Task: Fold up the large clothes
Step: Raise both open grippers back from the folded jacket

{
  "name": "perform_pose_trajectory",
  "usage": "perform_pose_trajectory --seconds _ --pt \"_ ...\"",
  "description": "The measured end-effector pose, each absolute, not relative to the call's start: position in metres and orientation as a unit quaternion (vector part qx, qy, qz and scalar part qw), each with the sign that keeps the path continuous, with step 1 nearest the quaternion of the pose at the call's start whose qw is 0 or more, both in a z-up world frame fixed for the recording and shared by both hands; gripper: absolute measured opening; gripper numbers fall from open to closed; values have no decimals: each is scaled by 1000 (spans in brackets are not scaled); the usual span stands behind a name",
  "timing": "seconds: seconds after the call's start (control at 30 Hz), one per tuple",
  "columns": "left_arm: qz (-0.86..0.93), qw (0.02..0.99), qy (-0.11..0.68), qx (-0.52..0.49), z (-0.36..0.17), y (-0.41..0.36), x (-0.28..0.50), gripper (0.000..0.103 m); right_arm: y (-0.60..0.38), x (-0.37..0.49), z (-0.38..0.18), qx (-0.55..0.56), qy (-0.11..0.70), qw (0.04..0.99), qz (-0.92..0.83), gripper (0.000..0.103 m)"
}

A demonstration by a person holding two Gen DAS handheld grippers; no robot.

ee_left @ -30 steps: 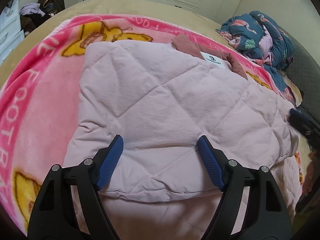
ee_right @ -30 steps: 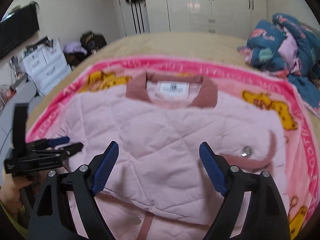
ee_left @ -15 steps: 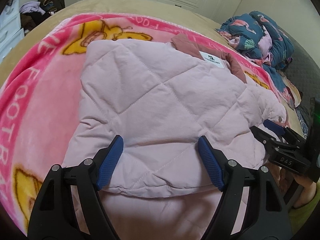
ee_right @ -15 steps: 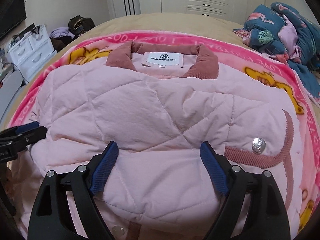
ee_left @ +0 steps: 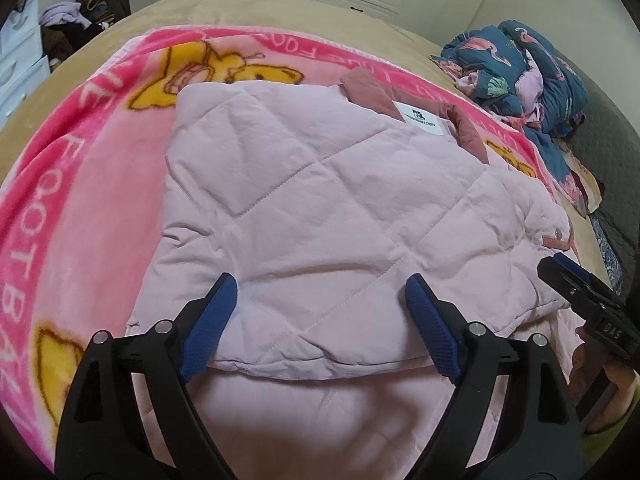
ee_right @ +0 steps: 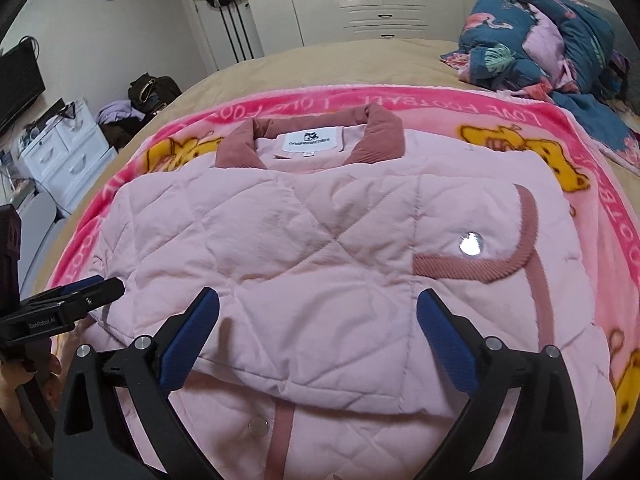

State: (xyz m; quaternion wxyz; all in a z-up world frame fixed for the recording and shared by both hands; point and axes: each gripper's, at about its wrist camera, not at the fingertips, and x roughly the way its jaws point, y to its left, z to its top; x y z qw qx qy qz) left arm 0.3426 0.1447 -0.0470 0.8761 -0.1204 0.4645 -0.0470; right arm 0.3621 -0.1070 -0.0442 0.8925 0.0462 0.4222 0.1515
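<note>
2 tools (ee_left: 320, 308) (ee_right: 318, 322) — jaws wide, over folded jacket (ee_right: 320, 248)

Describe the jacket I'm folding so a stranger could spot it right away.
On the tan bed lies a pink cartoon blanket; the pale pink quilted jacket lies on it. Its dusty-rose corduroy collar and silver snaps distinguish it from the navy flamingo bedding.

"LOVE FOOTBALL" runs along the pink blanket (ee_right: 480, 110) border; "GenRobot.AI" marks the left tongs (ee_right: 64, 304).
</note>
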Motion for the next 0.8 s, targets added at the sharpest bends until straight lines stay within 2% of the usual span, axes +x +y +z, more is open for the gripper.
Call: perform_pose_trajectory --seconds 0.17,0.8 --pt "-40 877 464 -114 -40 143 340 94 -117 357 -38 68 421 892 151 99" --pt "-9 895 438 -85 17 138 316 94 -125 328 -4 96 397 897 167 99"
